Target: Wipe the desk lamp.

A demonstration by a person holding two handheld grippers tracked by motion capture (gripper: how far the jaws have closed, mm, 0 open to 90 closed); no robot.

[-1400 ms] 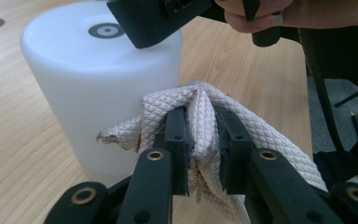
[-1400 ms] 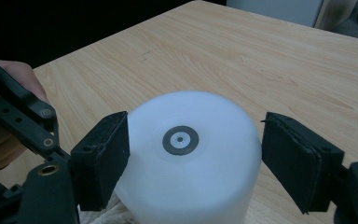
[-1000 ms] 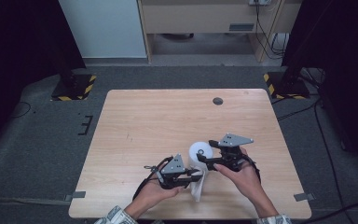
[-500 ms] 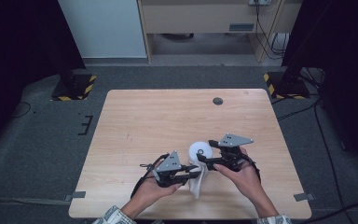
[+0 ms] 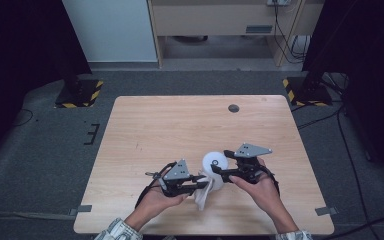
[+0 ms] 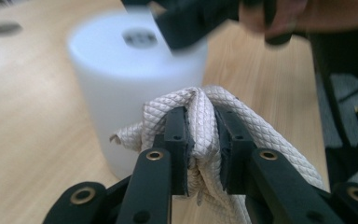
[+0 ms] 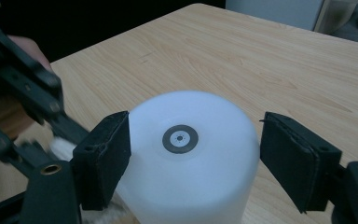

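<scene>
A white cylinder (image 5: 215, 161) with a small grey disc on its end sits between the pads of my right gripper (image 5: 219, 171), which is shut on its sides. In the right gripper view the cylinder (image 7: 182, 186) spans the gap between the two pads of that gripper (image 7: 200, 156). My left gripper (image 5: 204, 180) is shut on a cream quilted cloth (image 5: 203, 196), right beside the cylinder. In the left gripper view the cloth (image 6: 200, 105) is bunched between the jaws of that gripper (image 6: 201, 130), close against the cylinder (image 6: 121, 79).
The wooden table (image 5: 180, 125) has a dark round grommet (image 5: 234, 108) at the far right. Both hands work near the front edge. Black and yellow stand feet (image 5: 80, 94) rest on the grey floor beyond the table's corners.
My left gripper has shifted a little and risen with the cloth beside the cylinder. The right gripper and the cylinder have stayed put.
</scene>
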